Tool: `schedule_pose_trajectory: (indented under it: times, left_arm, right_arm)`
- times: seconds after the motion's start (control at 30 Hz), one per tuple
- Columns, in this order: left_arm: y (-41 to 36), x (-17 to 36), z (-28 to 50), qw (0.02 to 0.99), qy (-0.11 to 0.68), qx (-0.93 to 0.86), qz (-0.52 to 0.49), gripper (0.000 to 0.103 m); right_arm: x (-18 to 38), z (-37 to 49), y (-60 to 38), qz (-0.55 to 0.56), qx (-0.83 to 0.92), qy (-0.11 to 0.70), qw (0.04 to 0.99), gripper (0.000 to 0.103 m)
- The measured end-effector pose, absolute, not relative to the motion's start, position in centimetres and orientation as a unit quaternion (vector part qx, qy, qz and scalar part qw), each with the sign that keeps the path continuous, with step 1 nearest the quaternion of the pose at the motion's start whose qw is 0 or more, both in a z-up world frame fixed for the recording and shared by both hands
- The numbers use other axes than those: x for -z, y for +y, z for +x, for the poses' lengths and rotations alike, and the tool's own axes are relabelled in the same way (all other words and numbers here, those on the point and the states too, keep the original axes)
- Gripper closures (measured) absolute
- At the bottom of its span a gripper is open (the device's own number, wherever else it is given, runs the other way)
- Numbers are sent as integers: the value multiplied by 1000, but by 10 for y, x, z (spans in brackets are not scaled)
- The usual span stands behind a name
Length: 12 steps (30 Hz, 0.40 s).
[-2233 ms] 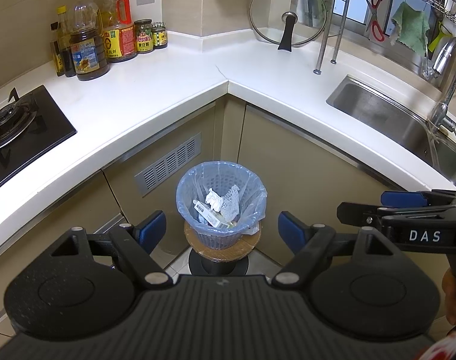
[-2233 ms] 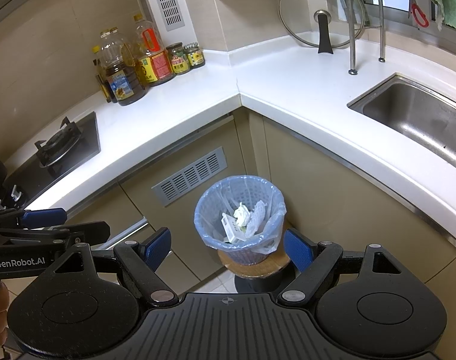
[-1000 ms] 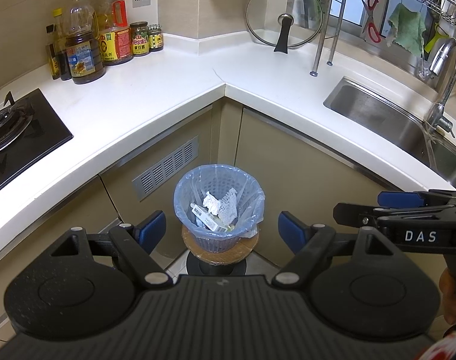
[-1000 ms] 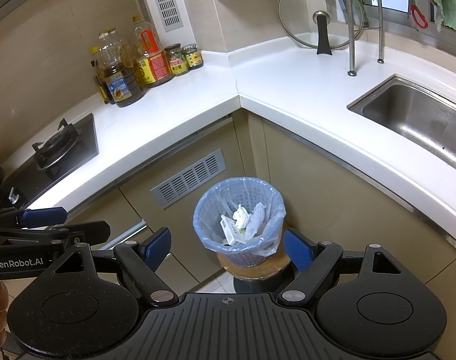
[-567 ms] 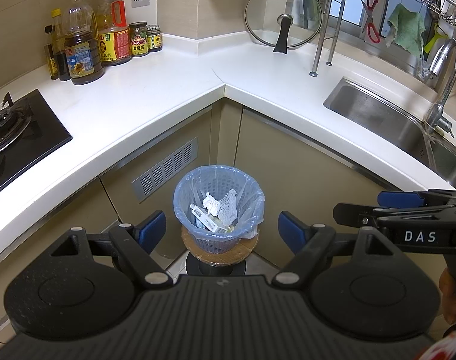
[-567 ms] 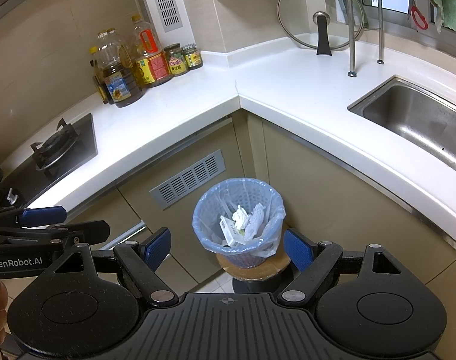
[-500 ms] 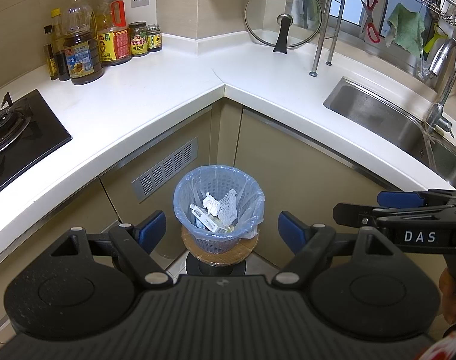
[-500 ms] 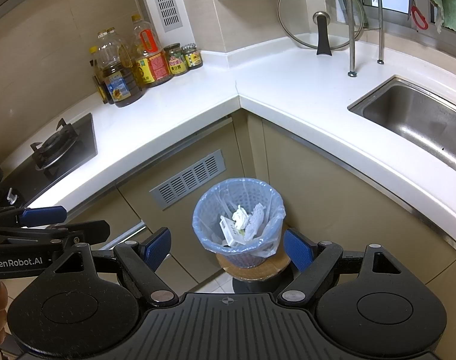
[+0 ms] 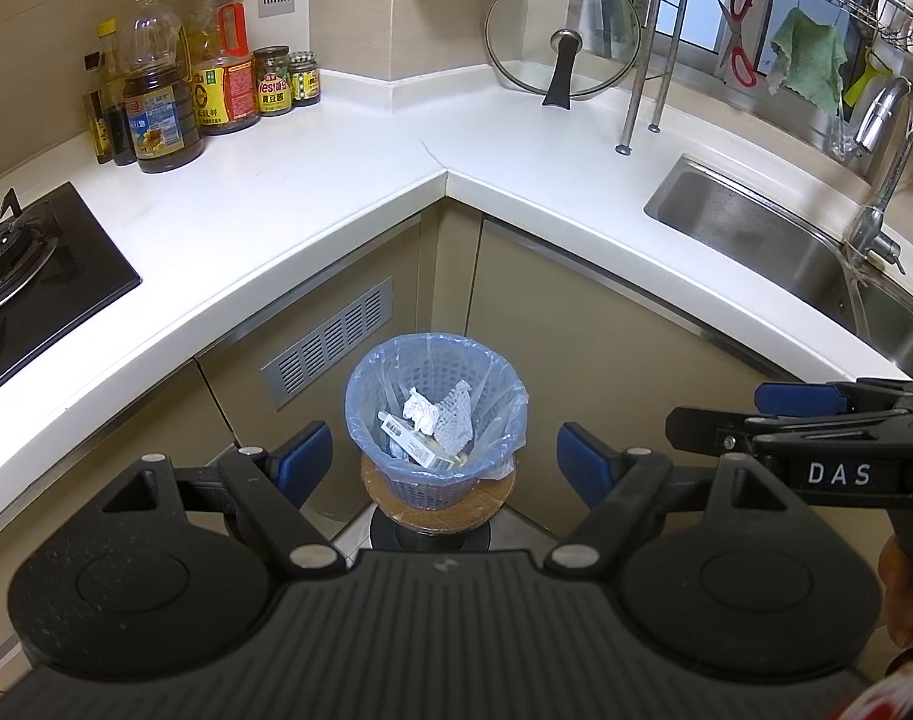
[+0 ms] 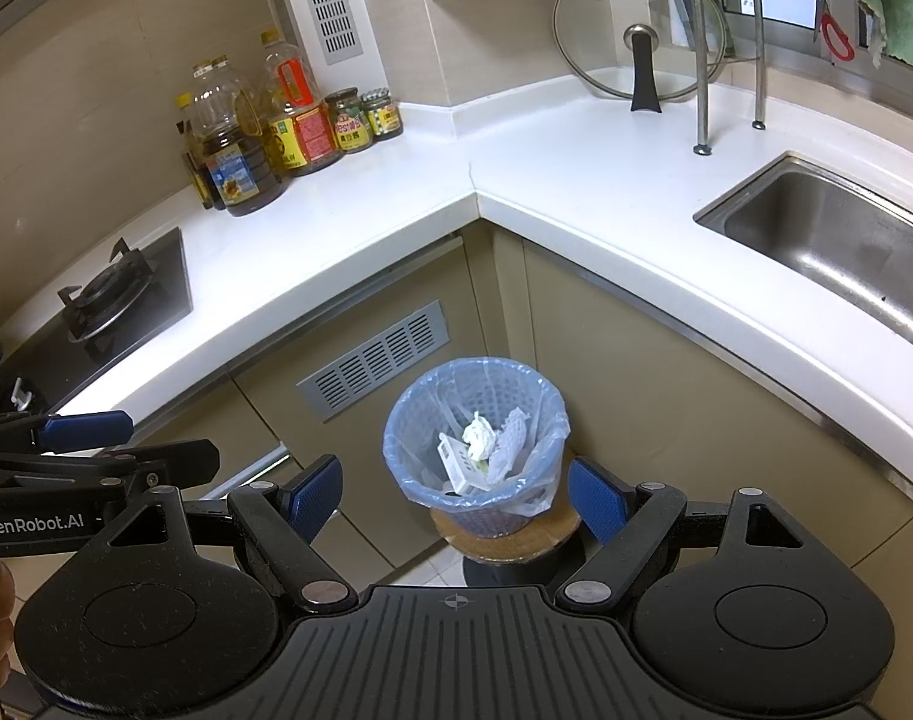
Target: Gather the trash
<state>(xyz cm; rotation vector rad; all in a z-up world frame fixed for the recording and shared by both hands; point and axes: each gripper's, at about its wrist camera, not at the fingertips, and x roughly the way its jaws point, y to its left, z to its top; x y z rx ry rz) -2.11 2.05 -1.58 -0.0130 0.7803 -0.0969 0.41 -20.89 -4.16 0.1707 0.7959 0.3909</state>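
Note:
A small mesh waste bin point(image 9: 435, 420) point(image 10: 477, 450) lined with a blue bag stands on a round wooden stool point(image 9: 438, 501) in front of the corner cabinets. Inside it lie crumpled white paper point(image 9: 420, 411) point(image 10: 477, 435), white foam netting and a small white box point(image 9: 408, 438). My left gripper point(image 9: 438, 468) hovers above and before the bin, open, with nothing between its blue pads. My right gripper point(image 10: 453, 501) is likewise open and empty, held beside the left one. Each gripper shows at the edge of the other's view.
A white L-shaped countertop point(image 9: 312, 192) wraps the corner. On it stand oil bottles and jars point(image 9: 198, 102) at the back left, a gas hob point(image 9: 30, 264) left, a glass lid point(image 9: 561, 42) and a steel sink point(image 9: 774, 258) with tap at right. Cabinet doors stand behind the bin.
Both views shifted very slightly over two seconds; in the last second nothing has visibly moved. Both grippers remain open and empty.

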Motion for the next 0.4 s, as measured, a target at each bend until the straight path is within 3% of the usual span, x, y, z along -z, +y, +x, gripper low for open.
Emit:
schedule_pose_trajectory:
  times: [0.4]
  left_arm:
    - [23,16,-22,924,379,51,-7,22]
  right_arm:
    - [41,3,-208,83,-187,383,901,21]
